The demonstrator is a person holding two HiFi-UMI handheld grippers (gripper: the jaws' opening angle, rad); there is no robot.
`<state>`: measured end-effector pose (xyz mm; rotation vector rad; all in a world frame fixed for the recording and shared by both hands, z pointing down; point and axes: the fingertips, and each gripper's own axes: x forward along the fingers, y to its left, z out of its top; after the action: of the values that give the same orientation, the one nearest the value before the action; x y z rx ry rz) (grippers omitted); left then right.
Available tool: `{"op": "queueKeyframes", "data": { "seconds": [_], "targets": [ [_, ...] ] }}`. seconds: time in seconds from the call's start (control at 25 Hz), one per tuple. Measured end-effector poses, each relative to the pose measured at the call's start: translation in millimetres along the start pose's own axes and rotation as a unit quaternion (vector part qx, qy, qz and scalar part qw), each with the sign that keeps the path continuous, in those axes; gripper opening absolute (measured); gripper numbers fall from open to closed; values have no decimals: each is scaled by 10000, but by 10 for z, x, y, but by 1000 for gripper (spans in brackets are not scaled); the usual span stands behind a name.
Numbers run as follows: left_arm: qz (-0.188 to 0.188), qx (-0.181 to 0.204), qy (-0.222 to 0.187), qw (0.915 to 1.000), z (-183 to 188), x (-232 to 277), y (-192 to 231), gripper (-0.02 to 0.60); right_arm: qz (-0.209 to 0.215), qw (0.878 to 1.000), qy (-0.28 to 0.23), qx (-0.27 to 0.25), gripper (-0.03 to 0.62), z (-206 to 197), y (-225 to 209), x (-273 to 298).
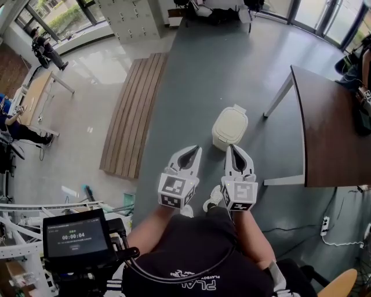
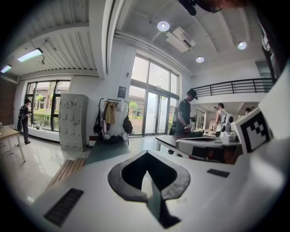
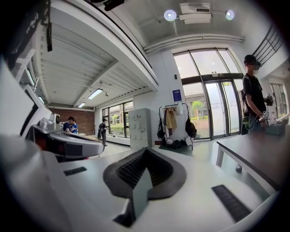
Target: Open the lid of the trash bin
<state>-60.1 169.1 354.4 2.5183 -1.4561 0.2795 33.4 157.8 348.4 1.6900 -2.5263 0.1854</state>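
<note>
Grey, smooth floor [image 1: 197, 75] fills the middle of the head view, and the trash bin [image 1: 230, 130] stands on it right of centre, just above the tip of my right tool [image 1: 232, 148]. The bin is cream plastic, a rounded rectangle seen from above. Its lid [image 1: 231, 122] lies flat and shut, with a small tab [image 1: 237, 108] sticking out at the far edge.

My left tool [image 1: 198, 151] hangs beside the right one, a little left of the bin and not touching it. Both tools are clenched and hold nothing. In each gripper view the two white jaws meet at their tips, their dark ribbed pads ringing a teardrop-shaped gap. Neither gripper view shows the bin.

Bare floor lies open on the bin's left and above it. To the right, a white table leg [image 1: 277, 96] slants down near the bin, carrying a dark brown tabletop [image 1: 330, 127] with a curved near edge. A second white rail [image 1: 284, 181] runs under the tabletop at lower right. A slatted wooden platform [image 1: 134, 113] lies flat on the floor well to the left, next to paler glossy floor [image 1: 87, 116]. Pale lockers [image 1: 130, 17] stand at the top of the frame. A small dark screen [image 1: 75, 235] sits at lower left, and a white power strip [image 1: 324, 223] lies on the floor at lower right.
</note>
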Motion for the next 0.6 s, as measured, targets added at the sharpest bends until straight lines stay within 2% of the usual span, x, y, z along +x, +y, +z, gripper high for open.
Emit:
{"op": "queueKeyframes", "data": {
  "seconds": [0.4,0.6],
  "targets": [
    [-92,101,-277,9995,234,110,-53,-2,69,9996,-133,-253,-2,201,72,-50],
    [-92,109,-264,9996,306,169,-138,-2,119,9995,-121,-258,-2,265,-14,-60]
  ]
}}
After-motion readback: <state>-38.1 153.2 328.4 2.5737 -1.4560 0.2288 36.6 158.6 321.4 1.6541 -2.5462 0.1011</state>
